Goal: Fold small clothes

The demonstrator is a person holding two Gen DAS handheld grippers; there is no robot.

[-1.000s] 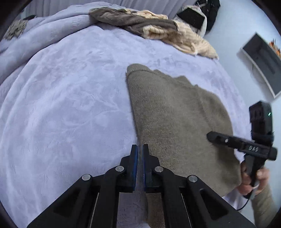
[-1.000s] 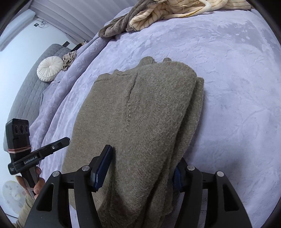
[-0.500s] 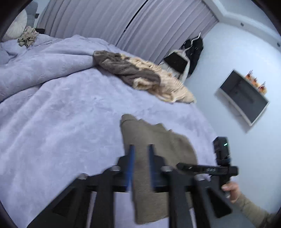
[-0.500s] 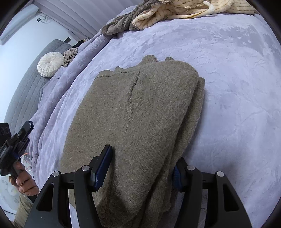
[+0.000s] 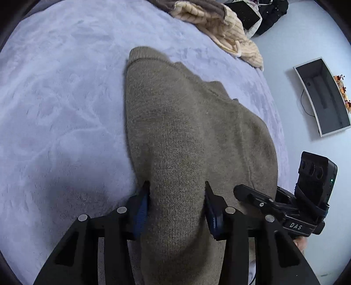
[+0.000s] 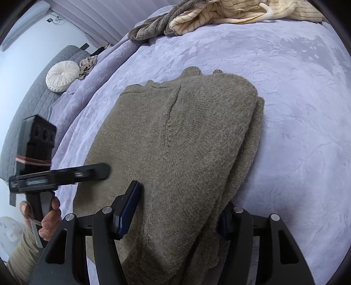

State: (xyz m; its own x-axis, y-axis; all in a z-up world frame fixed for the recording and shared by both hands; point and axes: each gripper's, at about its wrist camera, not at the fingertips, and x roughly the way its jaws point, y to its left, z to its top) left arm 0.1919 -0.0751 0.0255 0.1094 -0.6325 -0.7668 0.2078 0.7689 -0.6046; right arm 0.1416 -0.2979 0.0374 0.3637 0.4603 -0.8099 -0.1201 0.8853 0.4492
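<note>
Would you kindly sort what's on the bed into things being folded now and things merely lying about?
In use:
olive knit sweater
left gripper
right gripper

Lying about:
cream striped garment
grey-brown garment
round white cushion

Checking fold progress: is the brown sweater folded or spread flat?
Folded: the brown sweater shows stacked layers along its right edge on the blanket.

White letters "DAS" printed on the black plastic body of the right gripper (image 5: 295,225), seen from the left wrist. Nothing else legible.
</note>
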